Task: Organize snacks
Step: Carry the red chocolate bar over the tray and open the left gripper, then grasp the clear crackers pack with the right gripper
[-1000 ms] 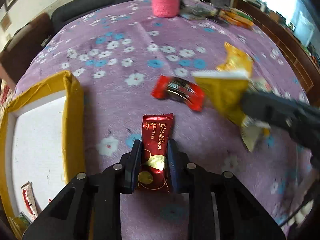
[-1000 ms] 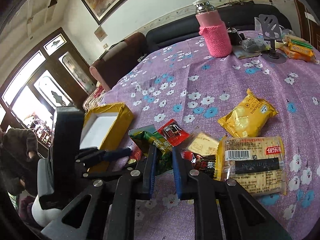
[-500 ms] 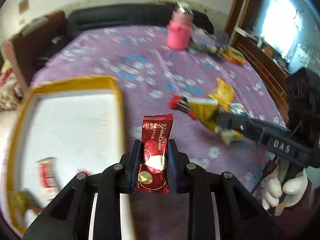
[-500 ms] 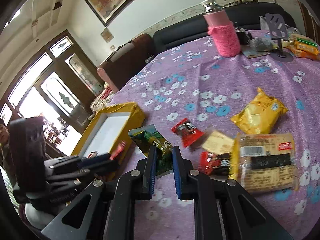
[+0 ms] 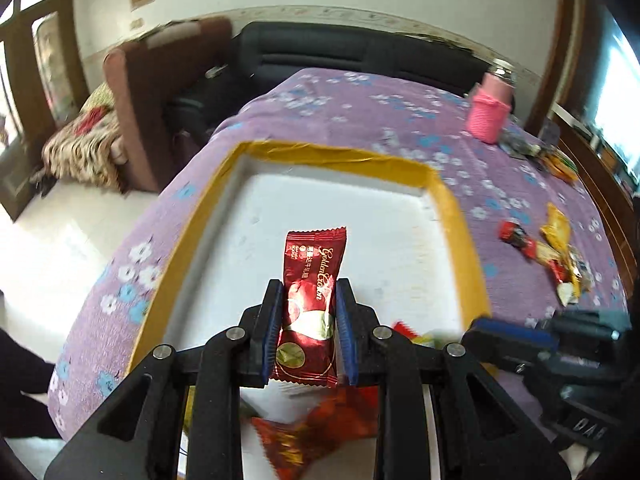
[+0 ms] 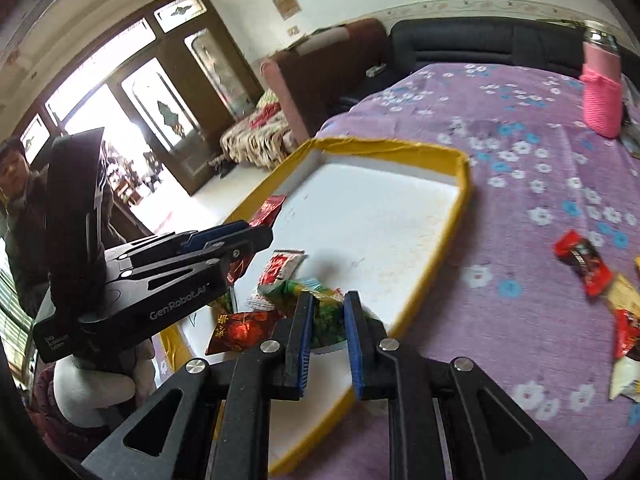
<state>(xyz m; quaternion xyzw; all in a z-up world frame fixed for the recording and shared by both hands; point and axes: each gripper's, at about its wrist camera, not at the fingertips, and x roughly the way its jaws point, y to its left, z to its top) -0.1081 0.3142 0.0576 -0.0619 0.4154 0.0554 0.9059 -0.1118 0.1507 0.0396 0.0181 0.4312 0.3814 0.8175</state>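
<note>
Snacks: two wrapped packets are held over a yellow-edged tray [image 5: 456,216] with a white floor, set on a worktop [image 6: 520,184] under a purple flowered cloth.
Left gripper [image 5: 308,332]: jaws clamped on a dark red candy wrapper [image 5: 312,292] with gold lettering, standing upright between the blue pads above the tray's white floor.
Right gripper [image 6: 325,344]: jaws pinched on a green snack packet [image 6: 320,304], hanging over the tray's near corner.
Inside the tray: a red packet [image 6: 244,328] and a red-and-white packet [image 6: 280,266] lie on the floor near the left gripper.
On the cloth: a red wrapper [image 6: 582,260] and other loose packets, yellow and red among them, lie to the right, well apart from the tray.
Far end: a flask in a pink knitted sleeve [image 6: 602,92] stands upright.
Room: a dark sofa [image 5: 360,54] sits beyond the worktop.
</note>
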